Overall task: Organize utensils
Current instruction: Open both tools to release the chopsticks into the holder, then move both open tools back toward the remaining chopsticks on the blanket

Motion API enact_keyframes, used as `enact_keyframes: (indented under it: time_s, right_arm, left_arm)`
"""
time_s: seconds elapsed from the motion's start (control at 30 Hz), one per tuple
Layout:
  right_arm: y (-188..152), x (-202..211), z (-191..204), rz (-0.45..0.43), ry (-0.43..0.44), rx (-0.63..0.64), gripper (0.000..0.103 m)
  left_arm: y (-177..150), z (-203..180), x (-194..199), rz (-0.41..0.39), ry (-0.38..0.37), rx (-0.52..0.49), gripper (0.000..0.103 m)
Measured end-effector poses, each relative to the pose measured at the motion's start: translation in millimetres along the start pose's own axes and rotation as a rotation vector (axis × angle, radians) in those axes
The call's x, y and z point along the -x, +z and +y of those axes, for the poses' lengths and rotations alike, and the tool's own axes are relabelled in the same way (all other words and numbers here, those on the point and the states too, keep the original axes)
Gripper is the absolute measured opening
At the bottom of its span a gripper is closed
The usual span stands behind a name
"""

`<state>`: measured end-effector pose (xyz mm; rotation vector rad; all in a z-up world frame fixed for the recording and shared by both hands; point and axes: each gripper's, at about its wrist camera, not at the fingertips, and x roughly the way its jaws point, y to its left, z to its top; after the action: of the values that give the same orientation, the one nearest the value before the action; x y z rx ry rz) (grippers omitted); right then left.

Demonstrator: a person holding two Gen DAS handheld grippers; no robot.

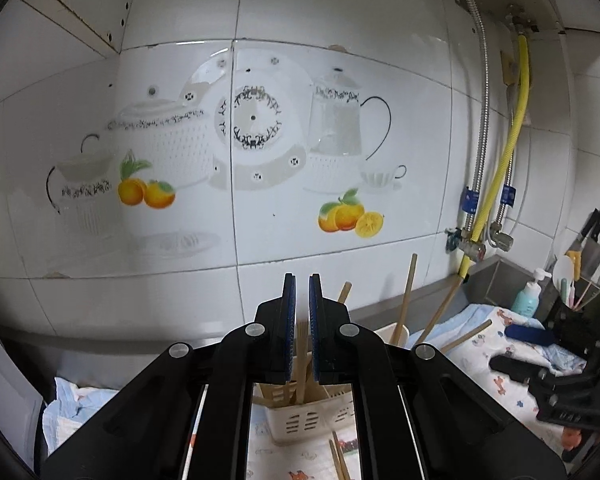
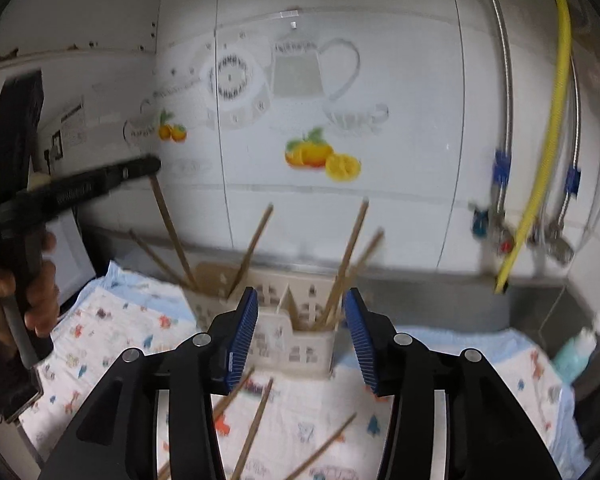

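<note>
- the left gripper [image 1: 302, 328] has its blue-padded fingers [image 1: 289, 320] nearly together, a narrow gap between them; a wooden chopstick [image 1: 301, 360] shows through that gap, but whether the pads actually pinch it cannot be told.
- the right gripper [image 2: 302, 340] holds its fingers [image 2: 244, 336] wide apart with nothing between them — it hangs above and in front of the cream utensil holder [image 2: 292, 340].
- the utensil holder is a slotted plastic caddy with compartments; several chopsticks [image 2: 348, 256] stand tilted in it, some leaning left, some right.
- more loose chopsticks [image 2: 256, 428] lie flat on the patterned cloth [image 2: 112, 332] in front of the holder, under the right gripper.
- the cloth, white with small coloured animal prints and blue edges, covers the worktop.
- behind stands a white tiled wall [image 1: 340, 20] with a teapot-and-orange decal [image 1: 348, 216]; a yellow hose [image 1: 512, 152] and metal pipes run down at the right.
- far right in the left wrist view — a soap bottle [image 1: 528, 296] and a cleaver [image 1: 592, 248].
</note>
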<state>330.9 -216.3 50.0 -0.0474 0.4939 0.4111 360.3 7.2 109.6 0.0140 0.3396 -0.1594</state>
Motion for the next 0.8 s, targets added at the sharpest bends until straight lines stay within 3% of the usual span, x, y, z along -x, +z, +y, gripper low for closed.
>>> enact_keyframes:
  time_s: [0.43, 0.63, 0.8]
  right_arm:
    - [-94, 9, 6, 0.178, -0.058, -0.156, 0.044]
    - [-137, 20, 27, 0.208, -0.095, -0.219, 0.043]
    - [-168, 15, 49, 0.255, -0.122, -0.260, 0.034]
  left_arm:
    - [-13, 4, 26, 0.015, -0.020, 0.029, 0.008]
    - [-40, 11, 47, 0.044, -0.037, 0.056, 0.008]
    - [-69, 19, 64, 0.084, -0.037, 0.067, 0.008]
